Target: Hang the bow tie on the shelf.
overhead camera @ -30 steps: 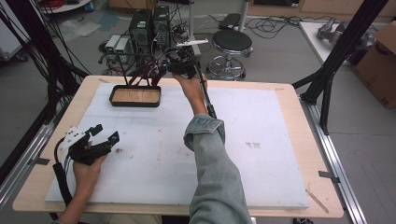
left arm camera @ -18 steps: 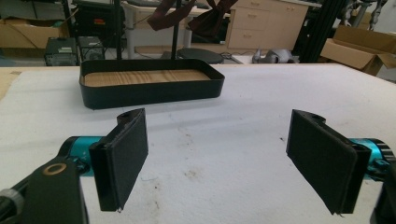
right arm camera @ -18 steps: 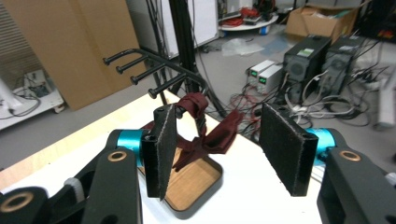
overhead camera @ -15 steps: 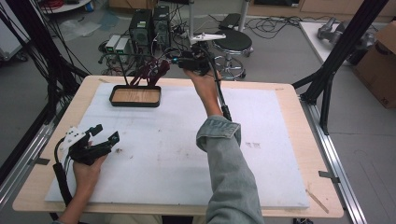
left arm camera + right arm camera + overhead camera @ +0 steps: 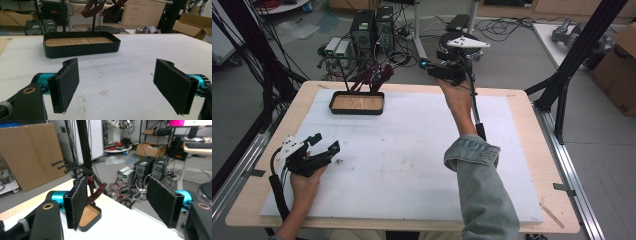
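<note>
White mat point(image 5: 412, 150) covering a wooden table point(image 5: 532, 150), cluttered lab floor with computers point(image 5: 372, 25) behind. Right gripper point(image 5: 432, 67) hovering at the far edge, jaws just opening wide, gripping nothing; black tray point(image 5: 88, 216) with dark red cloth point(image 5: 96, 191) on its rack sitting beyond its left jaw. Left gripper point(image 5: 324, 145) resting released, empty, tray point(image 5: 80, 46) lying ahead of its jaws.

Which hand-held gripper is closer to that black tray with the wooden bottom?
The right hand-held gripper, raised just past the tray's far right corner. The left hand-held gripper rests farther off, at the near edge.
</note>
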Tool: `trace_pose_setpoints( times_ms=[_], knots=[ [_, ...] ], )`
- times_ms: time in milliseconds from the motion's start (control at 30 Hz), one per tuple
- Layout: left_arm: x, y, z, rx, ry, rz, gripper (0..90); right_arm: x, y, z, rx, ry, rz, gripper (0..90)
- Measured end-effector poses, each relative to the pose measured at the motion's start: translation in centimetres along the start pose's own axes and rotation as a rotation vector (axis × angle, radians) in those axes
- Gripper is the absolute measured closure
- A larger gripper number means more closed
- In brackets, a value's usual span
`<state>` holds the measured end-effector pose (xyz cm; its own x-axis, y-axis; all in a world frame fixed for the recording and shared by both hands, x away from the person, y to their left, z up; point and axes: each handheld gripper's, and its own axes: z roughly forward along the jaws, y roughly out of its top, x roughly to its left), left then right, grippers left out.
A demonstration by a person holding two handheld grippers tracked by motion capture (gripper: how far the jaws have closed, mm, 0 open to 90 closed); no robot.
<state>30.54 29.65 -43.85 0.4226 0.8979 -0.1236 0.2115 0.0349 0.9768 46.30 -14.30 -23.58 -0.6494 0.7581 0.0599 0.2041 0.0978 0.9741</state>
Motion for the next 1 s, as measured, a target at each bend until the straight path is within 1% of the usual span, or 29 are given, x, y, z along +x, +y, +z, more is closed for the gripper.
trace_pose_setpoints(
  times_ms=[67,100,167,233,300,400,433,500,533,633,667,733,1000],
  knots=[
    [0.0,0.0,0.0,0.0,0.0,0.0,21.0,-0.4,-0.1,-1.2,-0.02,-0.032,-0.01,27.3],
    [0.0,0.0,0.0,0.0,0.0,0.0,21.0,-0.6,-0.1,-1.7,-0.03,-0.04,-0.007,25.0],
    [0.0,0.0,0.0,0.0,0.001,0.0,21.0,-1.1,-0.2,-2.8,-0.033,-0.056,0.008,21.9],
    [0.0,0.0,0.0,0.001,0.001,0.001,21.0,-1.3,-0.2,-4.0,-0.045,-0.068,0.015,21.0],
    [0.0,0.0,0.0,0.003,0.001,0.002,21.0,-1.5,-0.3,-5.3,-0.067,-0.086,0.004,19.7],
    [0.0,0.0,0.0,0.005,0.0,0.004,21.0,-1.6,-0.6,-7.1,-0.104,-0.127,-0.011,14.7],
    [0.0,0.0,0.0,0.005,0.001,0.005,21.0,-1.6,-0.7,-7.5,-0.106,-0.135,-0.008,13.2],
    [-0.1,0.0,0.0,0.003,0.002,0.003,20.9,-1.7,-1.1,-8.8,-0.128,-0.15,-0.021,12.6],
    [0.0,0.0,0.0,0.005,0.001,0.005,21.0,-1.7,-1.4,-9.3,-0.142,-0.163,-0.037,12.4],
    [-0.1,0.0,0.0,0.007,0.004,0.006,20.9,-1.6,-2.0,-10.9,-0.152,-0.182,-0.051,12.0],
    [-0.1,0.0,0.0,0.007,0.004,0.006,20.9,-1.6,-2.5,-11.6,-0.17,-0.189,-0.059,12.0],
    [-0.1,0.0,0.0,0.005,0.006,0.007,20.9,-1.6,-3.2,-12.7,-0.176,-0.205,-0.068,11.8],
    [-0.1,0.0,0.0,0.007,0.009,0.008,20.9,-1.3,-7.2,-16.4,-0.216,-0.261,-0.068,11.7]
  ],
)
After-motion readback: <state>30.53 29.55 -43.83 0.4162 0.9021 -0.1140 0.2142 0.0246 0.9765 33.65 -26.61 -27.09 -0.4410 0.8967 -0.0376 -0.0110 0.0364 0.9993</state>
